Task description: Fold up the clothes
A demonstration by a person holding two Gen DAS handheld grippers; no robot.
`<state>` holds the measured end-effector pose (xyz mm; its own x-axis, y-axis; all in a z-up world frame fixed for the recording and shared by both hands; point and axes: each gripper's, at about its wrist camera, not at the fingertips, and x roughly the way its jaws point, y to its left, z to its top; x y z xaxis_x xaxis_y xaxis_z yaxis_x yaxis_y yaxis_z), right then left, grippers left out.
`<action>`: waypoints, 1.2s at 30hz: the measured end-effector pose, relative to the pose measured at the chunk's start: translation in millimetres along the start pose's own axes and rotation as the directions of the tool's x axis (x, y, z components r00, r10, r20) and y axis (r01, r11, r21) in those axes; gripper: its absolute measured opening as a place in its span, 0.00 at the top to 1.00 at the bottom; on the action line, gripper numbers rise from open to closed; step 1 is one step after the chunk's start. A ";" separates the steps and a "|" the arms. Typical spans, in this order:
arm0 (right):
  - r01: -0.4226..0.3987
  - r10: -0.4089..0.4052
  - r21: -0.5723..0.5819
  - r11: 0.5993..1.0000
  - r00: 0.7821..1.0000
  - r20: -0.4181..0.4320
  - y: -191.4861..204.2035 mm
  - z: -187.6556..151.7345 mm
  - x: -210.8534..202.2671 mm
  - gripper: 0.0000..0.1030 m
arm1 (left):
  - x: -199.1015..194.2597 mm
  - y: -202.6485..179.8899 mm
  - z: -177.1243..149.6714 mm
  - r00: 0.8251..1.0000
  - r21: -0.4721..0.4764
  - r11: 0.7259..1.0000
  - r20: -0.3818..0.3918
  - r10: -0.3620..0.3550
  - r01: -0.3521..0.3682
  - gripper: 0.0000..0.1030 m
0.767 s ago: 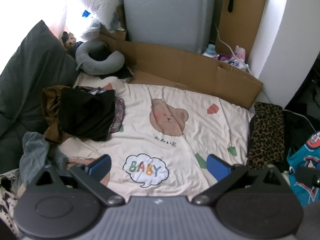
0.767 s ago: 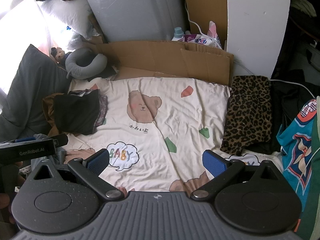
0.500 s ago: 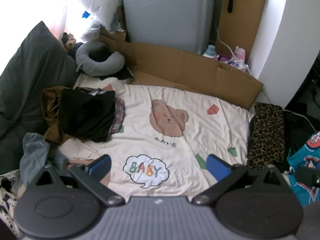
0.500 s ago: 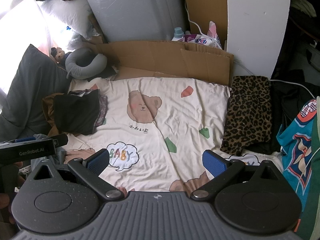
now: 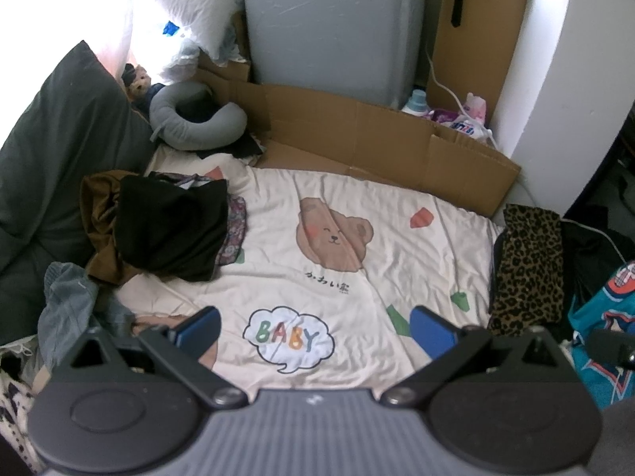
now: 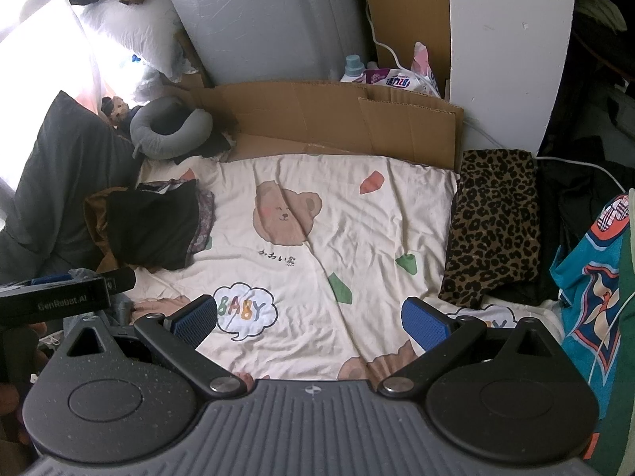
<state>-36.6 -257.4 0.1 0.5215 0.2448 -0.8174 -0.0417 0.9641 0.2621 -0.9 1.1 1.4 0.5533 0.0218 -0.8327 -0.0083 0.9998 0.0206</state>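
Note:
A pile of clothes with a black garment [image 5: 170, 230] on top lies at the left of a cream bear-print sheet [image 5: 357, 206]; it also shows in the right wrist view [image 6: 152, 226]. A folded leopard-print garment [image 5: 530, 269] lies at the sheet's right edge, also in the right wrist view [image 6: 496, 222]. A grey-blue garment [image 5: 67, 309] is crumpled at the near left. My left gripper [image 5: 315, 331] is open and empty above the "BABY" print. My right gripper [image 6: 309, 321] is open and empty above the near sheet. The left gripper's body [image 6: 55, 301] shows at the left of the right wrist view.
A cardboard sheet [image 5: 377, 146] lines the far edge before a grey cabinet [image 5: 333, 27]. A dark pillow [image 5: 55, 150] and grey neck pillow [image 5: 198, 123] sit at the left. A teal printed garment [image 6: 591, 297] hangs at the right. Detergent bottle and bags [image 6: 381, 75] stand behind the cardboard.

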 end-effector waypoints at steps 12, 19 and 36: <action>0.001 -0.001 -0.008 1.000 1.000 0.000 0.6 0.2 0.1 0.01 | 2.4 -2.7 -2.9 1.000 -0.005 1.000 -0.001 0.003 -0.003 0.01; 0.006 -0.007 -0.029 1.000 1.000 -0.015 2.8 -0.5 1.1 0.01 | -0.8 -9.3 -4.3 1.000 0.005 1.000 0.007 0.009 -0.009 0.01; 0.026 -0.027 -0.048 0.999 0.999 -0.024 1.4 1.8 2.1 0.01 | -2.2 -7.0 -3.2 1.000 -0.013 1.000 0.006 0.000 0.000 0.00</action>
<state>-34.1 -255.8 -0.3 0.5016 0.2212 -0.8363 -0.0689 0.9739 0.2162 -4.7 -5.9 1.2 0.5584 0.0220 -0.8293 -0.0191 0.9997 0.0136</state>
